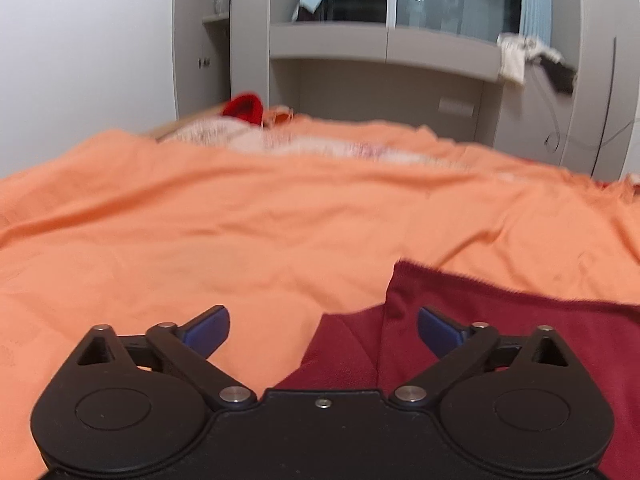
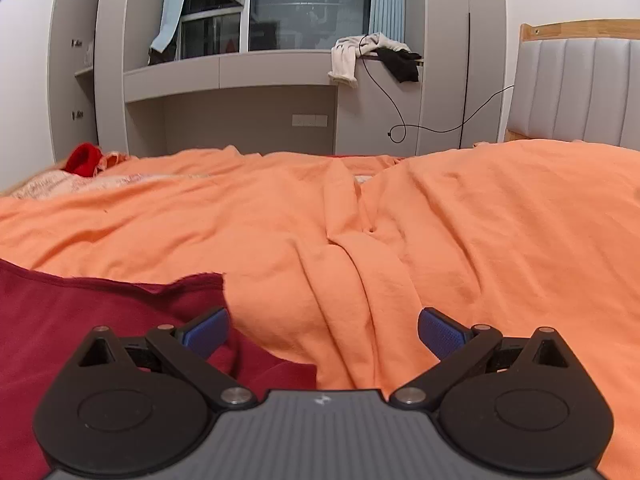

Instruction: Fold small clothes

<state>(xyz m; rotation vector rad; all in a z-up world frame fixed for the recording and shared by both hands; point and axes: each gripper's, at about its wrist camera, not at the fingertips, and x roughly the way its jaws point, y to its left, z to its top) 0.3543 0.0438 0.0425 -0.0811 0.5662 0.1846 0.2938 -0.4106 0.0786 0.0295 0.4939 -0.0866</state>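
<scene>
A dark red garment (image 1: 500, 340) lies flat on the orange bedsheet (image 1: 200, 240), filling the lower right of the left wrist view. My left gripper (image 1: 323, 330) hovers open above its left edge, nothing between the blue pads (image 1: 210, 330). In the right wrist view the same garment (image 2: 80, 320) lies at the lower left, one corner folded back near the middle. My right gripper (image 2: 323, 330) stands open over the garment's right edge and the bare sheet (image 2: 440, 220), holding nothing.
A bright red item (image 1: 244, 108) and a pale patterned cloth (image 1: 224, 134) lie at the bed's far edge. Behind stand grey cabinets (image 2: 280, 112) with clothes (image 2: 372, 56) and a cable draped on a ledge. A padded headboard (image 2: 580, 88) rises at the right.
</scene>
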